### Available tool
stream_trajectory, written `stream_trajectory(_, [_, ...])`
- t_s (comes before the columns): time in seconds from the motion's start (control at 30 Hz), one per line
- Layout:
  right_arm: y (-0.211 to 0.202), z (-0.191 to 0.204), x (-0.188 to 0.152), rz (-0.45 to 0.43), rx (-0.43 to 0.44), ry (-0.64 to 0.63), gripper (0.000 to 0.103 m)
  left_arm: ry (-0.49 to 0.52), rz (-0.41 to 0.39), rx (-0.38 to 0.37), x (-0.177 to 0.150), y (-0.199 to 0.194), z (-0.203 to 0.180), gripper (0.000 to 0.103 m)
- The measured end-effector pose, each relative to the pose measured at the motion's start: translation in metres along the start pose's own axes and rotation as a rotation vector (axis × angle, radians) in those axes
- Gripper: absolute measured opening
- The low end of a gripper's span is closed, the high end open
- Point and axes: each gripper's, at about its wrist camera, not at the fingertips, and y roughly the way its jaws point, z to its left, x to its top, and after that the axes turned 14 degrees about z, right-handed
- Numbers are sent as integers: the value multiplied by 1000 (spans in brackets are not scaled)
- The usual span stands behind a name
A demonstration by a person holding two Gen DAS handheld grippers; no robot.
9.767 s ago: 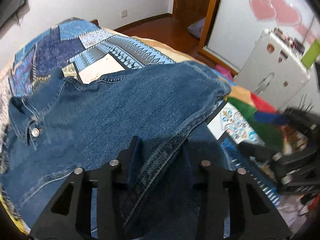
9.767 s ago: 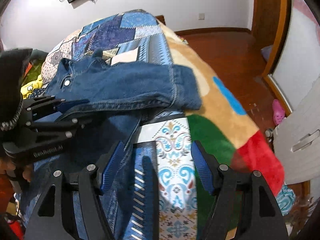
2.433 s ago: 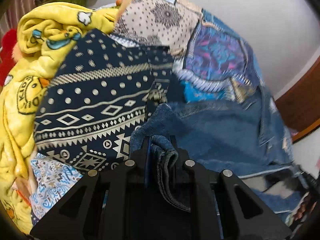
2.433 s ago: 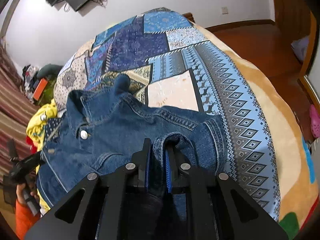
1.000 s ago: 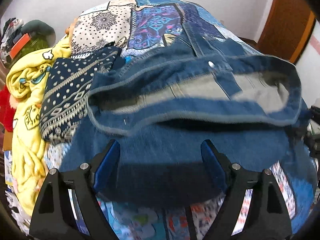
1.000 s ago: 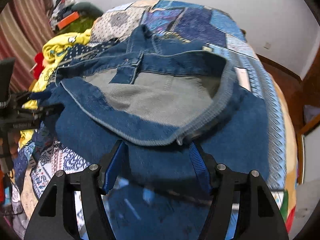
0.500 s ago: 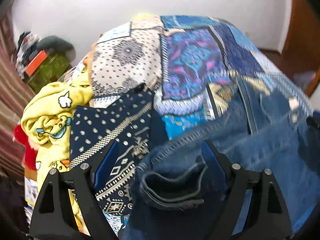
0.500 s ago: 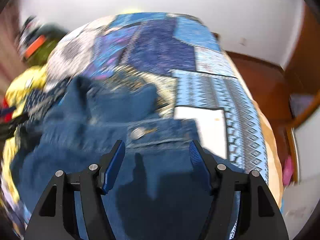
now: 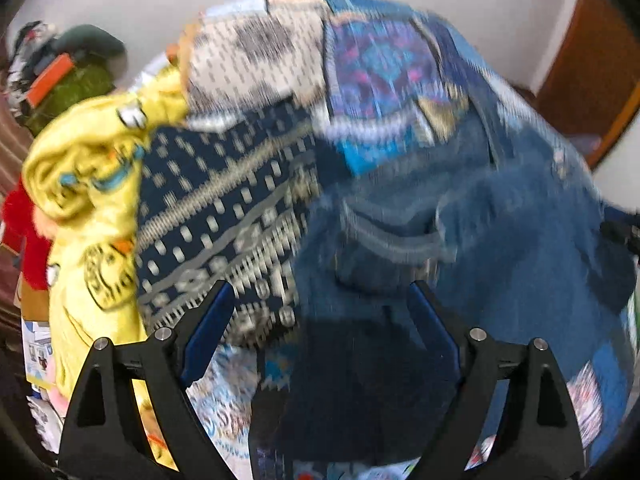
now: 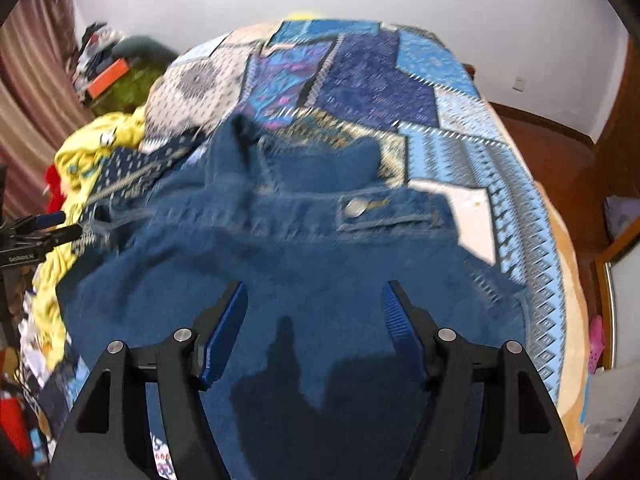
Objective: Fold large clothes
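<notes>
A blue denim jacket (image 10: 312, 256) lies folded on the patchwork bed cover (image 10: 360, 80), collar toward the far end and a metal button (image 10: 354, 207) showing. My right gripper (image 10: 314, 316) is open and empty above the jacket's near part. My left gripper (image 9: 318, 320) is open and empty over the jacket's left edge (image 9: 460, 240); this view is blurred by motion. The left gripper also shows at the left edge of the right wrist view (image 10: 40, 228).
A yellow cartoon blanket (image 9: 88, 184) and a navy patterned cloth (image 9: 224, 208) lie left of the jacket. Clutter with an orange box (image 10: 108, 76) stands by the far left wall. Wood floor (image 10: 560, 152) and a door frame are to the right.
Both grippers let go of the jacket about a second ago and stay open. The jacket has dropped flat onto the bed, and both cameras have drawn back a little.
</notes>
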Motion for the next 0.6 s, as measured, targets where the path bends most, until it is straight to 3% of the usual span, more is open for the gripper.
stream_trajectory(0.23, [29,0,-12,92,-24,5,66,35,64,-25,8,37,-20,88])
stream_trajectory(0.37, [33,-1,-20,100,-37,-14,66,-48,44,17,33,54,-14,91])
stream_trajectory(0.47, [30,-2,-24,98,-38,-22,66,-101,23,-18,41,63,4,100])
stream_trajectory(0.6, [24,-4,-33,84,-98,-26,66,-196,-2,-58,40,60,25,100])
